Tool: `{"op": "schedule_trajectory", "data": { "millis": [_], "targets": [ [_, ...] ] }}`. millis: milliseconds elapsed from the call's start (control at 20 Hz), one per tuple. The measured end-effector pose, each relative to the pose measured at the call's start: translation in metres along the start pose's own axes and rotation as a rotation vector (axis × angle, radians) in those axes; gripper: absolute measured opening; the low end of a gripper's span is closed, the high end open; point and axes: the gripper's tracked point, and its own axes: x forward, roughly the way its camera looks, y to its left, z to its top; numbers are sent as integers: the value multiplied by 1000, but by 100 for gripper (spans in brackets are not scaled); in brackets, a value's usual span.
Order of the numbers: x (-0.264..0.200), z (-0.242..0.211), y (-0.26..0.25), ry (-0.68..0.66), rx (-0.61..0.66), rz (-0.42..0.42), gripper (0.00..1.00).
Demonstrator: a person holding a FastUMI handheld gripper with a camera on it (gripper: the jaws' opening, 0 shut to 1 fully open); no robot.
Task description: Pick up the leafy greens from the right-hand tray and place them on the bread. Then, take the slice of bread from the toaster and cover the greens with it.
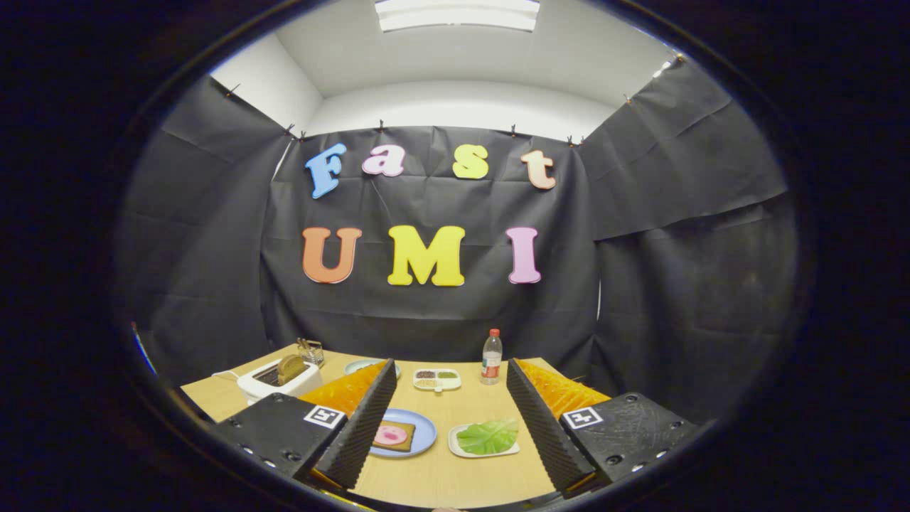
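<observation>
My gripper (pixel 449 377) hangs above the wooden table, open, with nothing between its two black ribbed fingers (pixel 366 419). Between and below the fingers lies a green leaf (pixel 488 436) on a small white tray (pixel 455 441). Left of it, close to the left finger, a blue plate (pixel 424 434) holds a slice of bread (pixel 392 435) with a pink round topping. Beyond the left finger stands a white toaster (pixel 274 380) with a brown bread slice (pixel 291 368) sticking up from its slot.
At the table's back stand a water bottle (pixel 491 357), a white divided dish (pixel 436 378) with small portions, a light blue dish (pixel 359 365) and a small wire rack (pixel 311 350). The table (pixel 455 476) runs toward me below the fingers.
</observation>
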Motion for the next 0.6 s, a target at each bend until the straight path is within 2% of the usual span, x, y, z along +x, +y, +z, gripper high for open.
{"op": "schedule_trajectory", "data": {
  "millis": [600],
  "targets": [
    [36,-34,-18,89,2,-17,95]
  ]
}}
